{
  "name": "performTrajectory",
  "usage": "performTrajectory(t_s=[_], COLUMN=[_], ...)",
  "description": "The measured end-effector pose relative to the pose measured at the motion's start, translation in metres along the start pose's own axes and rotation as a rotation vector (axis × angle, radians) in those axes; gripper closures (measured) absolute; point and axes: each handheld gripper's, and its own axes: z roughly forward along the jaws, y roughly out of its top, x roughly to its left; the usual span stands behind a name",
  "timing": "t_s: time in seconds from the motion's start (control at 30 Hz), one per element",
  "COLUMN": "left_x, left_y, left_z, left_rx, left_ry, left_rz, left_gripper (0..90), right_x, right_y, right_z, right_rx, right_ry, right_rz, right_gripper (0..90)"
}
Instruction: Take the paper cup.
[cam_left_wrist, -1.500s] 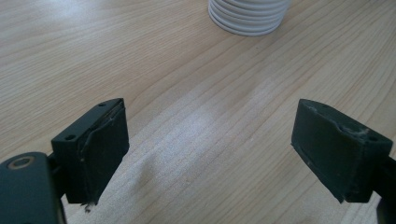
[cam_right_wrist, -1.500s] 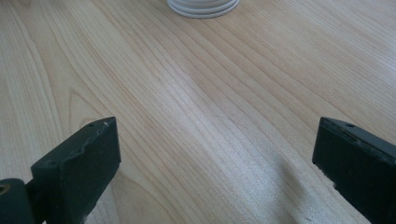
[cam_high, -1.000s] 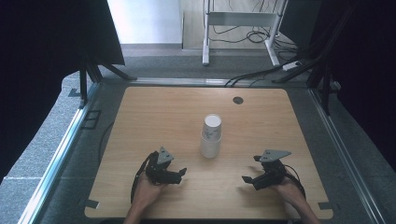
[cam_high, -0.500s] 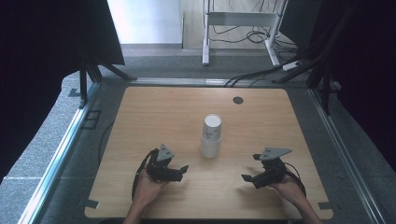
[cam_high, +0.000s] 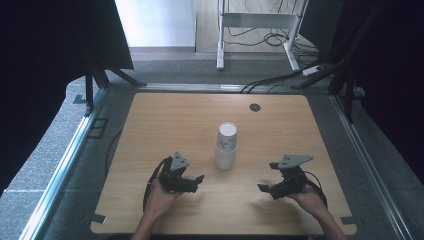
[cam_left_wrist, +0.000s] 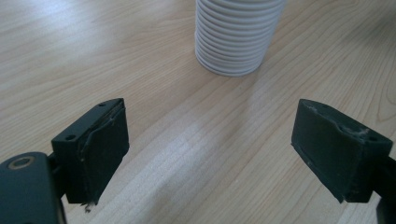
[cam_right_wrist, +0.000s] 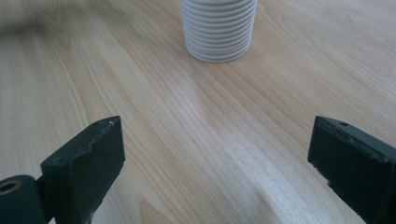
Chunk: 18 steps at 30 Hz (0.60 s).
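left gripper (cam_high: 199, 178): low over the table (cam_high: 165, 120), left of the cups (cam_high: 226, 146), jaws wide with only bare wood between them; well apart from the stack.
cups: stack of white paper cups, upright, mid-table, between the two grippers; ribbed rims (cam_left_wrist: 233, 37) show at the base in both gripper views (count unclear).
right gripper (cam_high: 264, 188): low over the table on the stack's right, jaws wide and empty, though they've just been narrowing a little; also well apart from the stack.
step: looks like the approach, before splitting a cup off the stack.
how: I'd bring one gripper in level and pinch the lower stack to anchor it, then take the top cup at its rim with the other.
grip: light squeeze, paper crushes easily.
pull: straight up along the stack axis; a sideways tug would likely tip it.
risk: nested cups stick (two may lift together).
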Motion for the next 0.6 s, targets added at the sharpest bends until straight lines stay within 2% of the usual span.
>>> performTrajectory(t_s=[0.23,0.6], left_x=[0.001,0.005], left_y=[0.008,0.021], left_z=[0.0,0.004], left_rx=[-0.005,-0.034], left_ry=[-0.015,-0.062], left_rz=[0.002,0.0], left_gripper=[10.9,10.9], right_x=[-0.001,-0.002], right_y=[0.005,0.019], right_z=[-0.002,-0.005], right_rx=[-0.008,-0.033], right_ry=[0.007,0.013], right_rz=[0.01,0.017], right_gripper=[4.3,5.2])
